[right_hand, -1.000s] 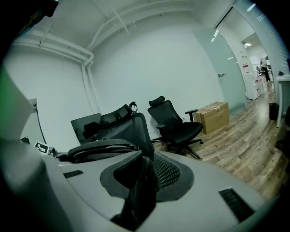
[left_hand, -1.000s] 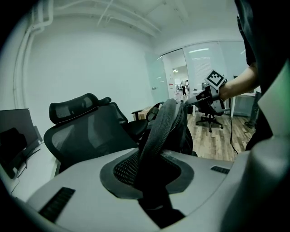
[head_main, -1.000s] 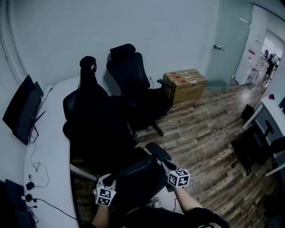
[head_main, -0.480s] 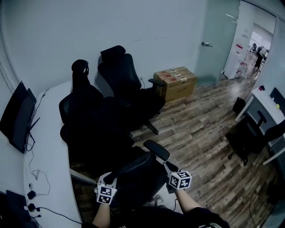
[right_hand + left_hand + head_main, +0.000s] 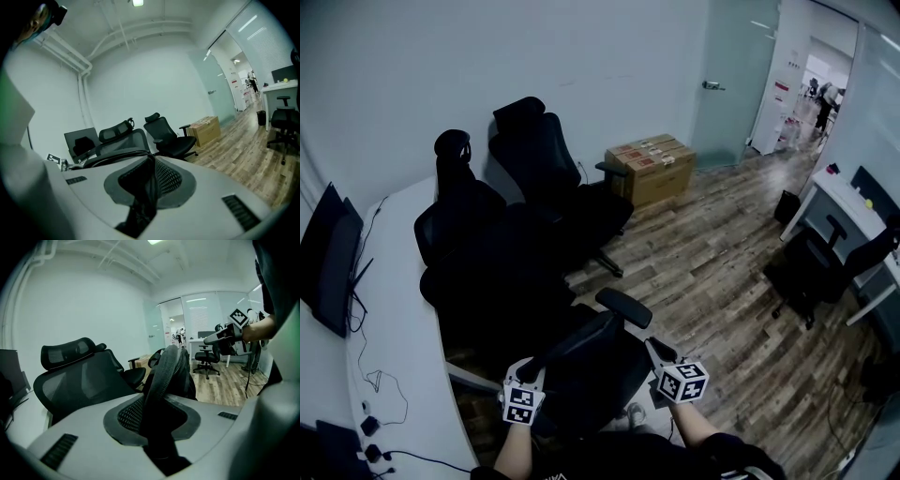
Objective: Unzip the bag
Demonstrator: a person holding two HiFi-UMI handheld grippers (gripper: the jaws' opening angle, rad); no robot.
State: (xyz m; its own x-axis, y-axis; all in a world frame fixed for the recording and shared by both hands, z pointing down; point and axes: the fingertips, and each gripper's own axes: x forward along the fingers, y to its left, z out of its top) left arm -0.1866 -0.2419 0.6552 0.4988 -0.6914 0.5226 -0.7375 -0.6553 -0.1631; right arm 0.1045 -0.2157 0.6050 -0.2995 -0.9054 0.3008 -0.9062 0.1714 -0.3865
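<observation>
Two grippers, both pinching. My left gripper (image 5: 157,427) is clamped on a padded mesh edge of the black fabric bag (image 5: 586,370). My right gripper (image 5: 140,199) is closed on a dark fold of it. The bag hangs between them, low in front of me, just beside black mesh office chairs (image 5: 548,173).

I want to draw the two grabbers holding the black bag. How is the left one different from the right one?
The left gripper has its fingers closed on a thick, padded mesh strap that stands up; the right gripper pinches a thinner, flatter black piece. In the head view the left gripper sits at the bag's left, the right gripper at its right. Both are shut on the bag, and each carries a marker cube.
</observation>
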